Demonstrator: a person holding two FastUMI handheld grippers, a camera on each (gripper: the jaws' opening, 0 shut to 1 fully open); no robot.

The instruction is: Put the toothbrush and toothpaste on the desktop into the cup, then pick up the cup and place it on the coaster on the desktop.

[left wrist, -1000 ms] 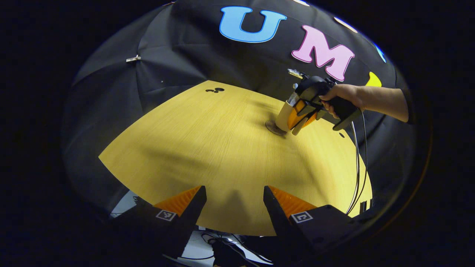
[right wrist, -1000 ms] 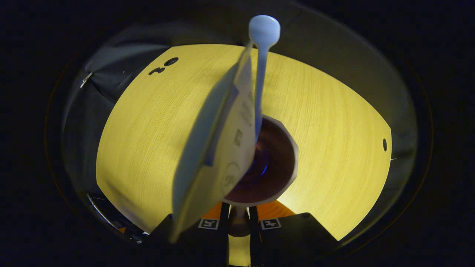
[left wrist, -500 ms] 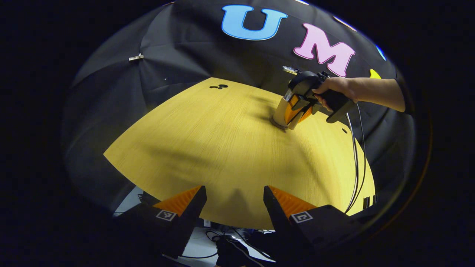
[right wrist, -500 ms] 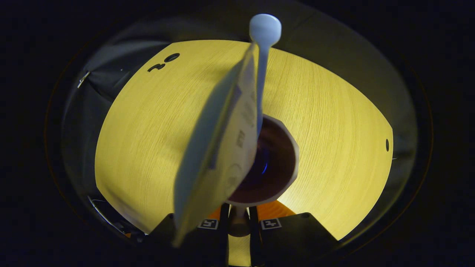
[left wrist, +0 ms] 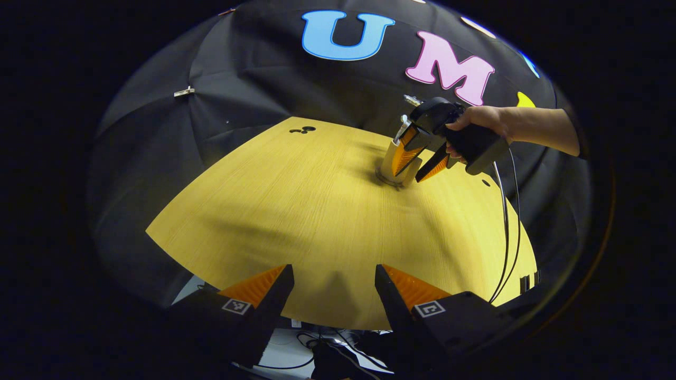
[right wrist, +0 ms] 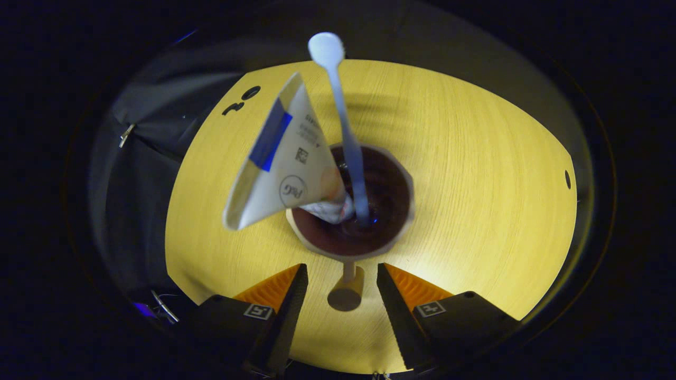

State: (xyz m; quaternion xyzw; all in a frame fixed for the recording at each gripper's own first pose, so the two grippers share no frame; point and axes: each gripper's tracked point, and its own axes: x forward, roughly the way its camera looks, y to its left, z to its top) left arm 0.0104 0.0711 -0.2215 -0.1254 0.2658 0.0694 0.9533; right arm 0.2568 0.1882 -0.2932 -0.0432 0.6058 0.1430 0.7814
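toothpaste tube [right wrist: 280, 158]: round logo "P&G" | other print on it: too small to read

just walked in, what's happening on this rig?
A person is working two handheld grippers at a wooden table. The cup holds the toothbrush and toothpaste and sits on the coaster. The right gripper is open, its fingers apart on either side of the cup's handle. The left gripper hangs open near the table's edge.
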